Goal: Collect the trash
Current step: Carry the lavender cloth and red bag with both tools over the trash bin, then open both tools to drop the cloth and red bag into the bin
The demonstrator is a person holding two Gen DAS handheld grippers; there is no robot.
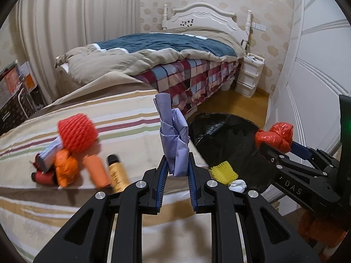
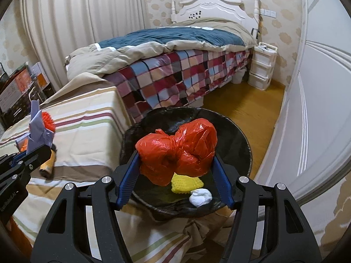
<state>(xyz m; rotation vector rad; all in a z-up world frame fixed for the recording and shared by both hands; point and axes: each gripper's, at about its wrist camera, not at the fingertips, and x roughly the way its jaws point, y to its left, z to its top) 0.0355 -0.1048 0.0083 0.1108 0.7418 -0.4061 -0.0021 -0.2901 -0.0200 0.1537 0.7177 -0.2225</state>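
Note:
My left gripper is shut on a crumpled lilac paper, held upright above the striped bed near its right edge. My right gripper is shut on a knotted red plastic bag, held over the black-lined trash bin; the bag also shows in the left wrist view. In the bin lie a yellow foam net and a white paper wad. On the bed lie a red foam net, an orange bag, an orange tube and a gold bottle.
A striped cover lies over the near bed. A second bed with a plaid spread stands behind. A white drawer unit stands by the headboard. A white wardrobe runs along the right. Boxes stand at far left.

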